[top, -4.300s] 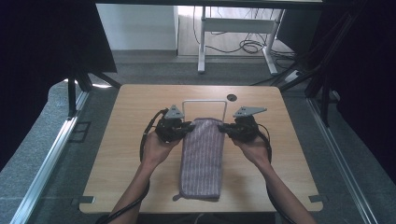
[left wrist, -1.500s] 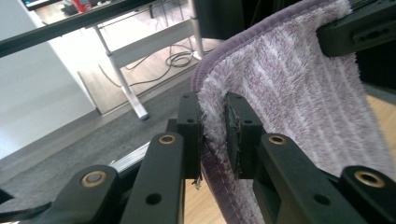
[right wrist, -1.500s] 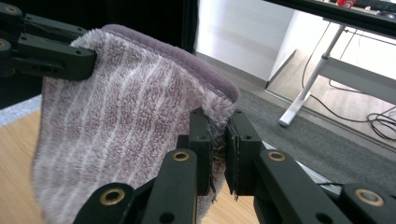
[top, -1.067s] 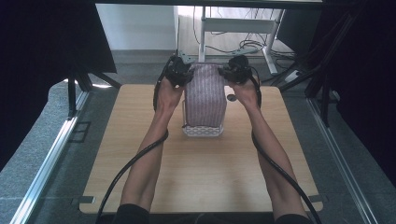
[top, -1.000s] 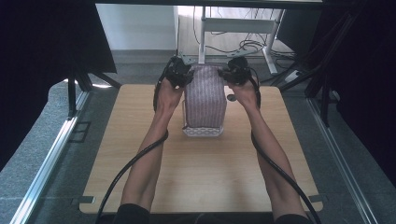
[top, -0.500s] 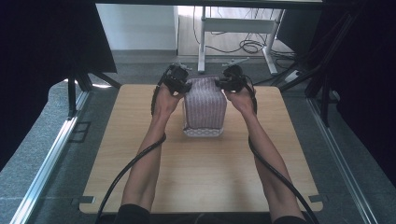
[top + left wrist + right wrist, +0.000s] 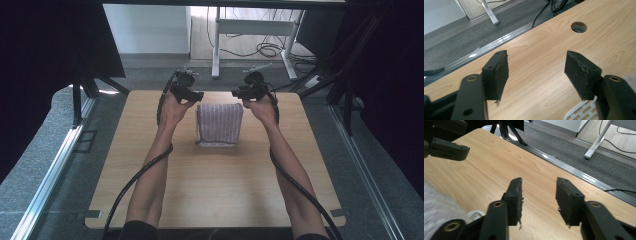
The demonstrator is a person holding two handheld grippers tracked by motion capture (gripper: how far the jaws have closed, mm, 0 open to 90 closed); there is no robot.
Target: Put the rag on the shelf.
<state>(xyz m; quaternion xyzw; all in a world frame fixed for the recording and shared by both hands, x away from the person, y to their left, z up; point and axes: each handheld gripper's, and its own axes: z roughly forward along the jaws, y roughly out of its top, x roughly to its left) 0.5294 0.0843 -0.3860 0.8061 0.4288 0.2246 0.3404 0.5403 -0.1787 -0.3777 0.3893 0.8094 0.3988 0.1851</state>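
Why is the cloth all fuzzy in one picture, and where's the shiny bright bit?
In the right gripper view the cloth sits too near the camera, so it blurs; daylight glints off the metal rail there. In the high view the cloth looks sharp, the room's sides are very dark, and the table is evenly lit.

A light wooden table (image 7: 215, 200) with rounded corners is set on a grey carpeted floor (image 7: 45, 165). A round cable hole (image 7: 578, 27) is cut into the tabletop near its far edge. Metal floor rails (image 7: 50, 170) are laid along both sides of the table, and a further rail (image 7: 579, 173) is seen beyond the far edge. Black curtains (image 7: 45, 45) are hung to the left and right. Beyond the table, a white wall (image 7: 150, 27) is lit brightly, and a white desk frame (image 7: 250, 30) is placed there, with loose cables (image 7: 265, 49) lying on the floor beneath it.
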